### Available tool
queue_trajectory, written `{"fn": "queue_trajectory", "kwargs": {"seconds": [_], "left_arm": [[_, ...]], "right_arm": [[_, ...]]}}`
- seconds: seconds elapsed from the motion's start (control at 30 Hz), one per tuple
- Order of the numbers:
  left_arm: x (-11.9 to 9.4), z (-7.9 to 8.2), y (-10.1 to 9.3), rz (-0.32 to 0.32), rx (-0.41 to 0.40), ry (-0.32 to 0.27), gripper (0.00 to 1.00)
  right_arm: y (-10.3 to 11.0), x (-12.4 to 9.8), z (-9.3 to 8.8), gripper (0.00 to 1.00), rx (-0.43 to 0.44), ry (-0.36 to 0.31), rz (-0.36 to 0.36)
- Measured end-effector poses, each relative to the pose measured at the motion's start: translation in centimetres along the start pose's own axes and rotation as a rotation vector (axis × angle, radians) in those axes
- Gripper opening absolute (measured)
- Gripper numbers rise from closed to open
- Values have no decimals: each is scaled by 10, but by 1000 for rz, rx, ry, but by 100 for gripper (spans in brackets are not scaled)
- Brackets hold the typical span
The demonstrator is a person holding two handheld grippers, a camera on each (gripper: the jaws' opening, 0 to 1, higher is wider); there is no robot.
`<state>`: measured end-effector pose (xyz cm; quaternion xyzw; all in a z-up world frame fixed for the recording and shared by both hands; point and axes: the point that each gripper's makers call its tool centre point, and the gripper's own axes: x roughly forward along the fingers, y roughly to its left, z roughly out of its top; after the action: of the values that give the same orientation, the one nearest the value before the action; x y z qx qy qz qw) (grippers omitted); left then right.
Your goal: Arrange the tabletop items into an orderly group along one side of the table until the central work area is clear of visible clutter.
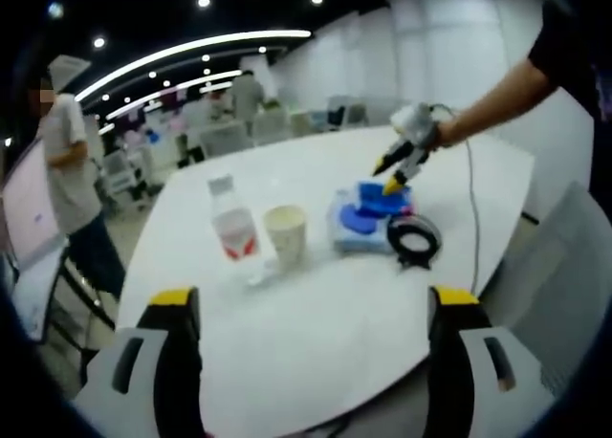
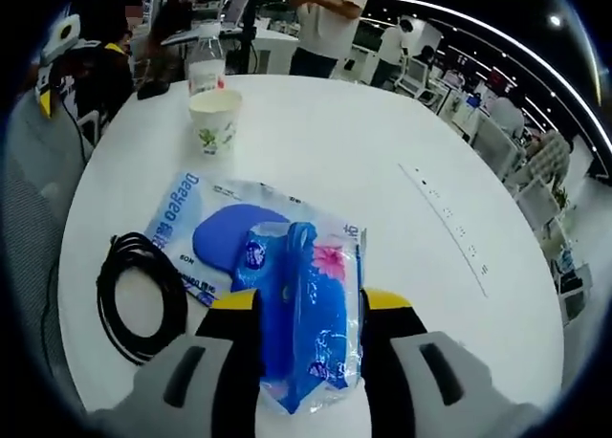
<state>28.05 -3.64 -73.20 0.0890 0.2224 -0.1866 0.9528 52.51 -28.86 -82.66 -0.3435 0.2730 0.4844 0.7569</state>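
Right gripper jaws pinching blue plastic tissue pack over white round table, beside coiled black cable. Left gripper jaws spread, nothing between, paper cup & clear water bottle ahead.

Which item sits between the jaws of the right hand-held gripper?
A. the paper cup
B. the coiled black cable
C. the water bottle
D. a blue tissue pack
D: in the right gripper view, the blue tissue pack lies between the jaws of the right hand-held gripper, while the cup, cable and bottle stand apart on the table.
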Motion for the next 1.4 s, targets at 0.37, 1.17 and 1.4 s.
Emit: {"fn": "queue_trajectory", "kwargs": {"seconds": [0.37,1.17,1.4], "left_arm": [[-1,-1,-1,-4,-6,9,92],[-2,0,-3,-18,12,-2,93],[-2,1,-1,-18,8,-6,96]], "right_arm": [[7,8,-9,9,-100,72,56],[15,-35,15,1,-349,59,52],[11,-53,19,1,-387,51,28]]}}
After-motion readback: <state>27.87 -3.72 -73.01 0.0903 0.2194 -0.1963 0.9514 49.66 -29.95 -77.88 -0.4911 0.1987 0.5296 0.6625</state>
